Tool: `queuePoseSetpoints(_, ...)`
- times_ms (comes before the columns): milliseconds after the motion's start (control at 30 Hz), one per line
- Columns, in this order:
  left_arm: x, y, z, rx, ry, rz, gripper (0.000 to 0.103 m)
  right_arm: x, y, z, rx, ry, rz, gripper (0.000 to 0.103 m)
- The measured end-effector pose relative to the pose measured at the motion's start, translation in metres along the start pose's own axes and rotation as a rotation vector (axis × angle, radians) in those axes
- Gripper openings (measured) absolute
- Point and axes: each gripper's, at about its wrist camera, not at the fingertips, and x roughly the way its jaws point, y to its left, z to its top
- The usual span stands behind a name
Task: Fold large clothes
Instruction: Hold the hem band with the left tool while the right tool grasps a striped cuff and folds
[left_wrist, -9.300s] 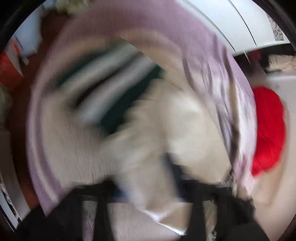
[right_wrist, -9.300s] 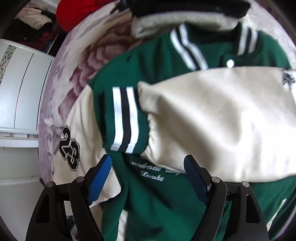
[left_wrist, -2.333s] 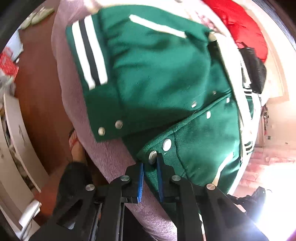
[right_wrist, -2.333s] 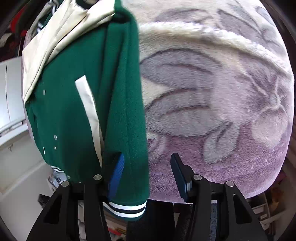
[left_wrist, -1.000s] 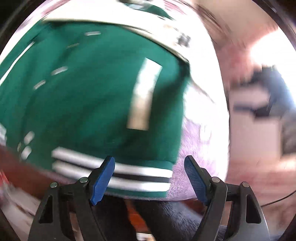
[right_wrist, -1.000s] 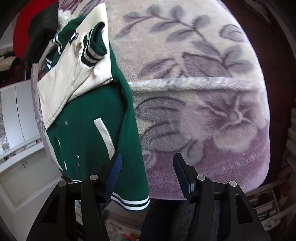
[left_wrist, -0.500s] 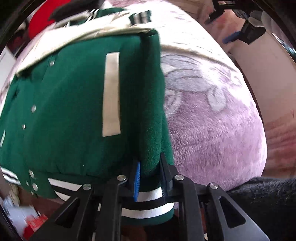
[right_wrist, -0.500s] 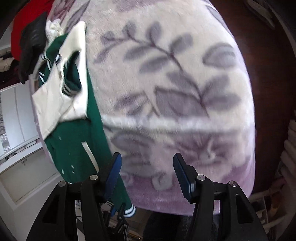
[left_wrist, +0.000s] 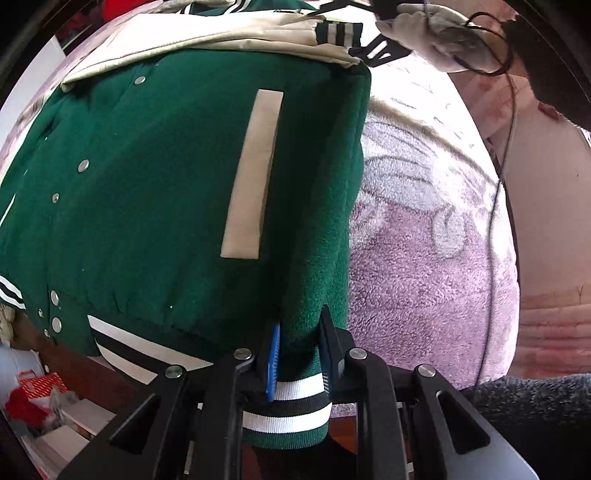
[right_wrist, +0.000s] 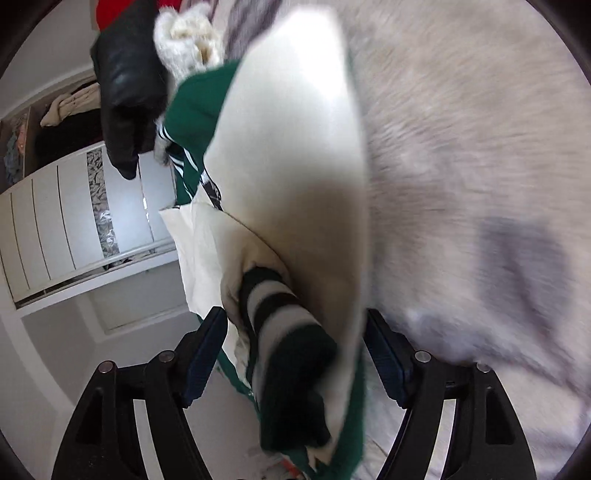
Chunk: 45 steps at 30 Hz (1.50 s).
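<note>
The left gripper (left_wrist: 297, 354) has its fingers (left_wrist: 273, 360) pinched on the striped hem corner of the green jacket (left_wrist: 155, 192), at the near edge of the bed. The jacket lies folded on the purple floral blanket (left_wrist: 424, 258), its cream sleeve (left_wrist: 229, 35) laid across the far end. The right gripper (right_wrist: 295, 354) has its fingers (right_wrist: 205, 350) spread wide on either side of the sleeve's striped cuff (right_wrist: 280, 317), not closed on it. The gloved right hand (left_wrist: 432, 33) shows at the jacket's far corner.

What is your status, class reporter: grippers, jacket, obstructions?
Left gripper shut on jacket hem. Right gripper open around striped cuff. Jacket flat on blanket. Nothing obstructing.
</note>
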Motion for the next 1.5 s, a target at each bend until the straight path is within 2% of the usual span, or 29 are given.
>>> queuePoseSetpoints(33,-0.002,0.003,0.000,-0.010,-0.001,-0.010,0.015,0.005,0.003,0.001,-0.010,-0.002,-0.009,0.076)
queuePoseSetpoints(67,-0.006,0.006,0.002,-0.026,-0.007,-0.020,0.015,0.010,0.009,0.000,-0.019,-0.018,-0.027,0.065)
queuePoseSetpoints(100,-0.009,0.008,0.004,-0.029,-0.016,-0.017,0.015,0.012,0.013,0.000,-0.019,-0.014,-0.029,0.035)
queuePoseSetpoints(267,-0.043,0.030,0.015,-0.144,-0.091,-0.056,0.015,0.004,0.044,-0.009,-0.014,-0.019,-0.104,0.024)
queuePoseSetpoints(367,-0.074,0.055,0.018,-0.236,-0.152,-0.084,0.015,-0.006,0.083,-0.015,-0.041,-0.035,-0.151,0.022)
queuePoseSetpoints(567,-0.134,0.127,0.022,-0.419,-0.250,-0.149,0.014,-0.012,0.172,-0.033,-0.010,-0.074,-0.290,0.020)
queuePoseSetpoints(700,-0.166,0.196,0.010,-0.555,-0.322,-0.195,0.014,0.006,0.251,-0.040,-0.012,-0.100,-0.394,0.020)
queuePoseSetpoints(833,-0.170,0.268,-0.008,-0.683,-0.363,-0.238,0.014,0.078,0.328,-0.033,-0.029,-0.111,-0.523,0.020)
queuePoseSetpoints(967,-0.153,0.336,-0.014,-0.785,-0.391,-0.258,0.014,0.178,0.374,-0.021,-0.063,-0.122,-0.671,0.020)
queuePoseSetpoints(1067,-0.130,0.383,-0.017,-0.863,-0.385,-0.296,0.014,0.256,0.388,-0.007,-0.065,-0.145,-0.788,0.020)
queuePoseSetpoints(1167,-0.106,0.430,-0.023,-0.924,-0.371,-0.333,0.014,0.317,0.389,0.003,-0.022,-0.179,-0.863,0.020)
queuePoseSetpoints(1333,-0.067,0.487,-0.016,-0.944,-0.326,-0.372,0.014,0.358,0.383,0.013,0.048,-0.246,-0.938,0.020)
queuePoseSetpoints(1367,-0.053,0.500,-0.014,-0.947,-0.303,-0.401,0.014,0.360,0.381,0.016,0.071,-0.249,-0.944,0.020)
queuePoseSetpoints(1433,-0.035,0.512,-0.014,-0.948,-0.235,-0.478,0.018,0.366,0.377,0.025,0.089,-0.212,-0.939,0.027)
queuePoseSetpoints(1467,-0.032,0.516,-0.017,-0.970,-0.215,-0.534,0.019,0.362,0.377,0.027,0.089,-0.187,-0.909,0.035)
queuePoseSetpoints(1500,-0.032,0.519,-0.021,-0.989,-0.211,-0.583,0.020,0.358,0.376,0.028,0.085,-0.155,-0.858,0.049)
